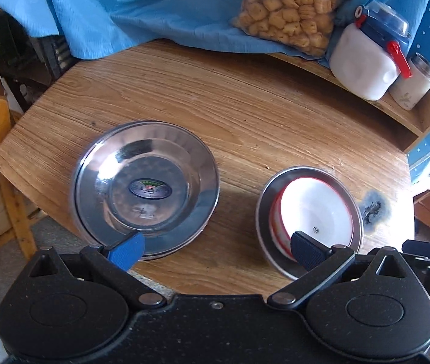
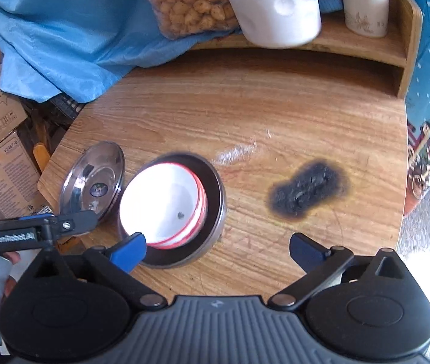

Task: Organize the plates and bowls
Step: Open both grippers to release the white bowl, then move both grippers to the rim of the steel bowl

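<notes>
**Both claws empty over two sorted stacks**

Left claw (image 1: 217, 250): jaws are standing wide apart, nothing between them. One blue pad is hanging over the near rim of the stack of steel plates (image 1: 146, 188); the other is sitting above the near edge of the red-rimmed white bowls (image 1: 316, 212). Neither pad is pressing on anything.

Right claw (image 2: 217, 250): jaws likewise fully apart and empty. The left pad is hovering at the near lip of the white bowls (image 2: 166, 203); the right pad is over bare wood beside the burn mark (image 2: 307, 192).

Task items: the plates are lying nested on the left part of the tabletop (image 1: 260, 121), label facing up on the top one. The bowls are nesting inside one another and sitting in a steel dish (image 1: 263, 209), tilted a little toward one side of it. The two groups are standing apart, like with like, probably so each can be lifted as one unit.

Judgement: sorting is looking nearly or fully done; no loose dish is showing in either view.

Beyond: a bag of biscuits (image 1: 290, 9), a white jar with a blue lid (image 1: 366, 57) and a small cup (image 1: 413, 82) are resting on the raised back shelf, clear of the working area. A blue cloth (image 1: 123, 9) is draping over the far edge.
</notes>
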Available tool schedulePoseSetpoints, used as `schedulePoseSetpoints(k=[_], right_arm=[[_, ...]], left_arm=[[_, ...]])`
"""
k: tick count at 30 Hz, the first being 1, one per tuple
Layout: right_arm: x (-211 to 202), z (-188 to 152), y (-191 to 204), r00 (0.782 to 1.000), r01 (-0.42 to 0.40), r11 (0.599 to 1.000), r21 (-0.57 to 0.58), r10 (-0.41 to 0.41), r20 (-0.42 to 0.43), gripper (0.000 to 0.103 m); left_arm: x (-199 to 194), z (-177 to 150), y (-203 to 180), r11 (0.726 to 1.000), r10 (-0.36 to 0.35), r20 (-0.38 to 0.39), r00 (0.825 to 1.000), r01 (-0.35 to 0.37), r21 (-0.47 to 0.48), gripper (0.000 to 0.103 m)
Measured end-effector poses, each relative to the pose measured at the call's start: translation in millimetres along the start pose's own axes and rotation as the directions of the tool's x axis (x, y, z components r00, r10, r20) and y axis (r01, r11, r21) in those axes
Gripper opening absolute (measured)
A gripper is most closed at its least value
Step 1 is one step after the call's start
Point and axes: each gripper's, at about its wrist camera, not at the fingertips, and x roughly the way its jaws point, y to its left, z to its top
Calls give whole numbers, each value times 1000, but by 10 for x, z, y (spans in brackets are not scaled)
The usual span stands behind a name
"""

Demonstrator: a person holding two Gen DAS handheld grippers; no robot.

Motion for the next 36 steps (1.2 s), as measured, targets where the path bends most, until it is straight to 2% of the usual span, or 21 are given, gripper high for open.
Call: schedulePoseSetpoints(k=[5, 11, 15, 21, 26, 28, 31, 36], right_arm=[[27, -112, 41, 1000, 26, 998, 49, -26, -3, 103], [-3, -185, 150, 994, 103, 991, 83, -105, 17, 103], [-38, -238, 203, 989, 146, 987, 69, -147, 12, 103], [-82, -106, 218, 984, 169, 985, 20, -170, 50, 103], [-49, -2, 184, 989, 144, 987, -75, -141, 39, 103], [-77, 55, 133, 990, 139, 985, -99, -136, 43, 103], [-112, 141, 19, 991, 125, 984, -126, -119, 55, 103], [-155, 259, -135, 993, 114, 976, -184, -104, 63, 103]], left_arm=[[23, 19, 20, 998, -23, 1, 1000, 23, 53, 102], [151, 22, 41, 990, -80, -5, 997, 80, 120, 102], [207, 12, 74, 990, -67, 1, 998, 67, 123, 102], [176, 58, 31, 991, -49, 69, 996, 40, 126, 102], [173, 63, 21, 997, -7, 102, 995, -1, 71, 102], [176, 50, -1, 999, 31, 99, 995, -35, 34, 102], [146, 20, -34, 998, 52, 113, 992, -49, -27, 102], [77, -16, -128, 990, 118, 148, 982, -106, -88, 102]])
